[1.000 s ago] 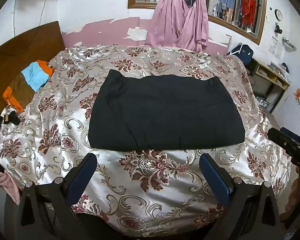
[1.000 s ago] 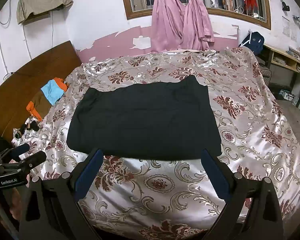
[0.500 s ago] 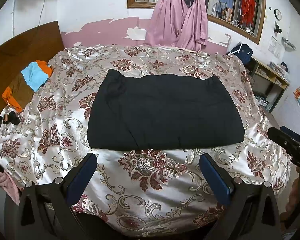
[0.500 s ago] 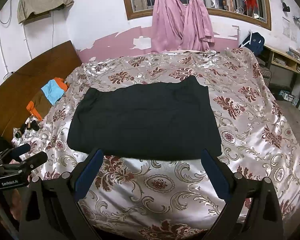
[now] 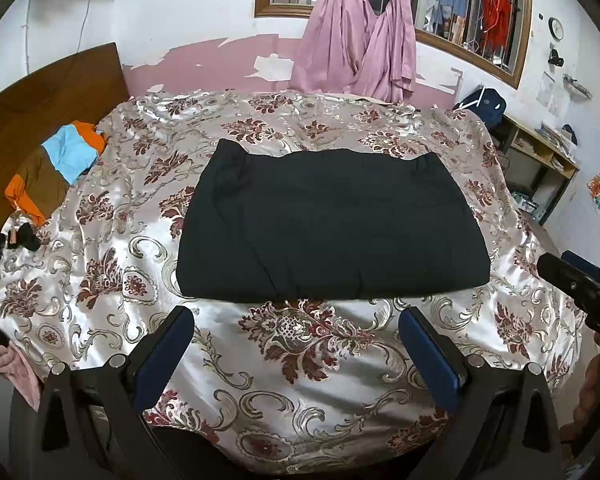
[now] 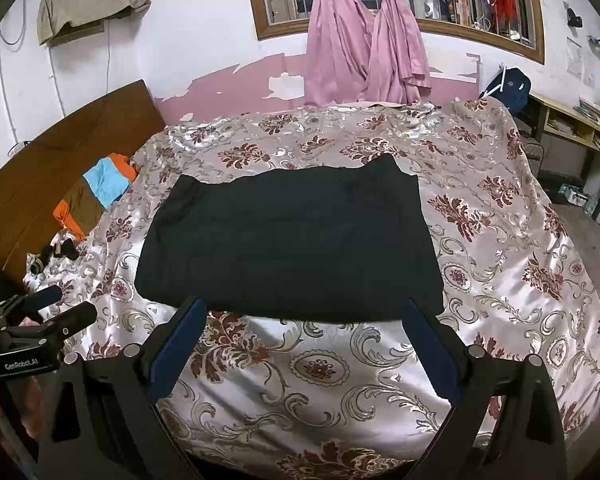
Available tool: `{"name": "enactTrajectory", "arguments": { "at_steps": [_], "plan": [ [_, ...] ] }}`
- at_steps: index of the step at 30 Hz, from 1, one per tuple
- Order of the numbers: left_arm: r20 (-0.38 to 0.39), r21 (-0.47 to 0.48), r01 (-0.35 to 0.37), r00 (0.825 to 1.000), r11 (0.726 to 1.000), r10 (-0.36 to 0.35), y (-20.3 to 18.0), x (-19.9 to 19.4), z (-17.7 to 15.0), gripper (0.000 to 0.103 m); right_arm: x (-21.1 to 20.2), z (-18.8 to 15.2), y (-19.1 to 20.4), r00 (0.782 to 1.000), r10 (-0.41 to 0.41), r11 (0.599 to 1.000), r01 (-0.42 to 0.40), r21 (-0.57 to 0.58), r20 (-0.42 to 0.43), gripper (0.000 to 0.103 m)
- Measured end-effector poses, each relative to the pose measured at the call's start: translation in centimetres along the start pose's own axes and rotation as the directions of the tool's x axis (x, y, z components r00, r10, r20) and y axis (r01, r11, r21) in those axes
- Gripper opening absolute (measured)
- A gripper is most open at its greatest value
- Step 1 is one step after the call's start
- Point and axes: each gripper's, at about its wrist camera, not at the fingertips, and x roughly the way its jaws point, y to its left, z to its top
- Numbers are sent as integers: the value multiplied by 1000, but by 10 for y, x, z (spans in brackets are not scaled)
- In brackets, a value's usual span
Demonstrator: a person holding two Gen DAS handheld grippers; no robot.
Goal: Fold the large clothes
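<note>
A black garment [image 5: 332, 224] [image 6: 288, 244] lies folded flat as a wide rectangle in the middle of the bed. My left gripper [image 5: 296, 320] hovers open over the bedspread just short of the garment's near edge, holding nothing. My right gripper [image 6: 304, 312] is open too, its blue-padded fingers level with the near edge and empty. Each gripper also shows at the edge of the other's view: the right gripper [image 5: 580, 280] at the right, the left gripper [image 6: 48, 312] at the left.
The bed [image 5: 300, 364] wears a shiny floral bedspread. An orange, blue and brown cloth [image 5: 56, 164] and small dark items [image 5: 16, 240] lie by the wooden headboard [image 5: 48, 96]. Pink curtains [image 5: 360, 48] hang at the barred window. A shelf unit [image 5: 540, 160] stands right of the bed.
Both views have crept very slightly closer to the bed. The garment and both grippers' openings look unchanged.
</note>
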Motion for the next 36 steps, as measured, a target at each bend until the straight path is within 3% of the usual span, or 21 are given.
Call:
{"name": "enactTrajectory", "arguments": {
  "at_steps": [24,27,34,36],
  "plan": [
    [14,13,15,1000,1000,-15,2,-5,8,103,-2,6,-2,1000,0,1000,0,-9,11,96],
    [24,-1,38,999,999,-38,4,-8,9,103,-2,6,0,1000,-2,1000,2,-14,9,96],
    [78,-18,12,997,1000,-11,5,-16,7,103,-5,12,0,1000,0,1000,1,-23,14,96],
    [59,-43,26,998,999,-23,8,-12,6,103,-6,12,1,1000,-2,1000,2,-23,11,96]
  ]
}}
